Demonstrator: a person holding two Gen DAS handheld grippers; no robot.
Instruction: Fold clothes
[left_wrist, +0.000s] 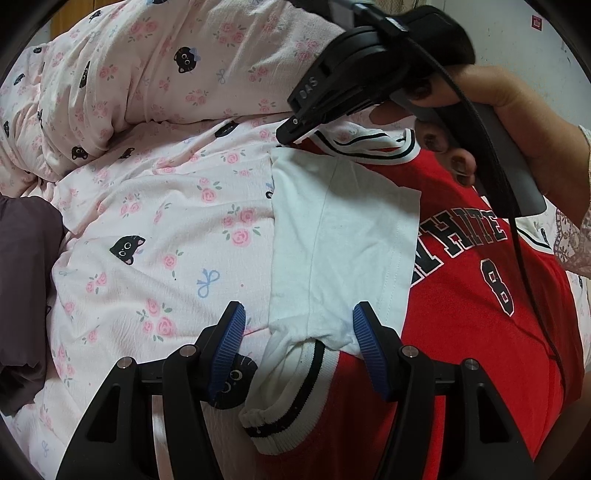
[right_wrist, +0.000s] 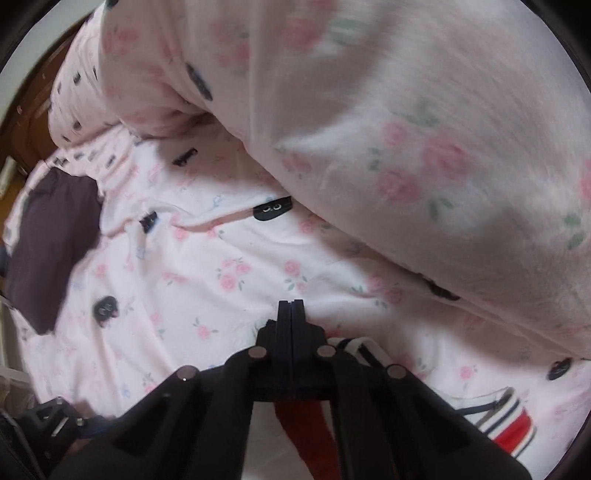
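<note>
dark garment (left_wrist: 26, 280): far left of the left gripper, lying on the sheet, well apart from the jersey; also seen far left in the right wrist view.
sheet (left_wrist: 155, 229): pink, rose and black-cat print, under everything; 1 cat face sits right behind the left blue pad.
duvet (left_wrist: 155, 66): same print, bunched ahead and left of the left gripper; in the right wrist view it fills the space ahead and to the right.
left gripper (left_wrist: 299, 325): jaws wide apart, nothing clamped. Blue ribbed pads (left_wrist: 229, 343) straddle the sleeve's armpit end; whether the right pad touches the cloth, cannot tell.
white sleeve (left_wrist: 340, 236): folded flat inward over the jersey body, straight ahead of the left gripper; striped cuff (left_wrist: 291, 391) bunched between and below the pads.
jersey (left_wrist: 472, 332): red, white trim, "WHITE" and 8 printed in black, flat on the sheet ahead and right of the left gripper.
right gripper (left_wrist: 291, 131): ahead of the left gripper at the jersey collar (left_wrist: 376, 147). Fingers pressed together; right wrist view shows no gap. Cloth between the tips: cannot tell, the tips hide it. Striped trim and red fabric sit directly under its body.
hand (left_wrist: 517, 110): wraps the right gripper's handle, lace cuff at far right.
</note>
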